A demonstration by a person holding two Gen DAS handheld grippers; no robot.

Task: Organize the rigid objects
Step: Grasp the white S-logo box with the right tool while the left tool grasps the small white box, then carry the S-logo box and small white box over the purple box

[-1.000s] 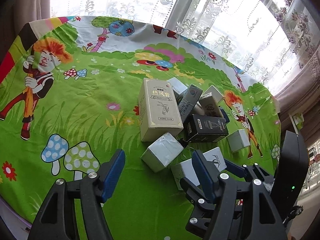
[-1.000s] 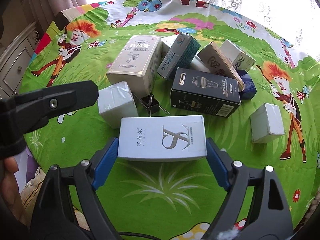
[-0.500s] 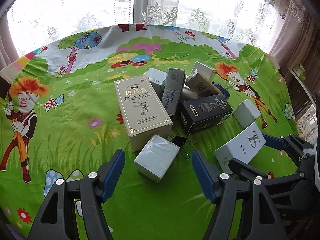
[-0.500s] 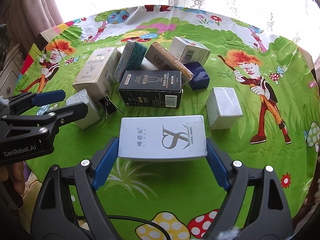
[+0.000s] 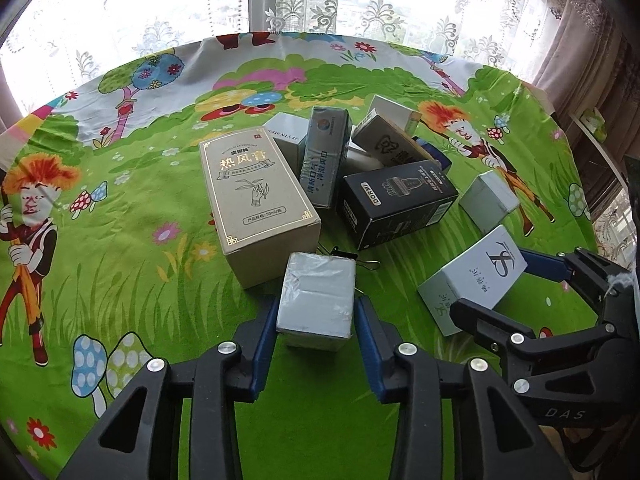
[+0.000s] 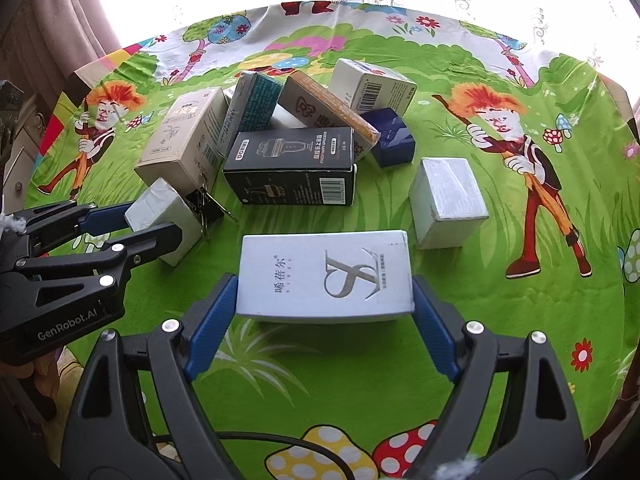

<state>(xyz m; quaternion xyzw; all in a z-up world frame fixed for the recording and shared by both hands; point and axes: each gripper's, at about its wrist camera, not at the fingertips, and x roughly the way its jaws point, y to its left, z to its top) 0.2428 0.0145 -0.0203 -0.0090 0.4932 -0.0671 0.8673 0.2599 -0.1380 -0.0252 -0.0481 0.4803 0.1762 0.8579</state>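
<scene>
My left gripper (image 5: 316, 316) is closing its jaws around a small grey taped box (image 5: 318, 300), and the blue pads (image 5: 267, 326) sit against both of its sides on the cartoon tablecloth (image 5: 120, 240). A black binder clip (image 6: 204, 208) lies just behind that box, touching the tall beige carton (image 5: 256, 196). My right gripper (image 6: 324, 300) stands wide, pinching the white box with the silver monogram (image 6: 324, 276) across its length. Beyond both, the cluster stays piled: a black DORMI box (image 6: 292, 170), a teal-patterned box (image 6: 250, 108) leaning on the beige carton, a navy box (image 6: 394, 142), and a second grey taped box (image 6: 446, 200) apart at the right.
</scene>
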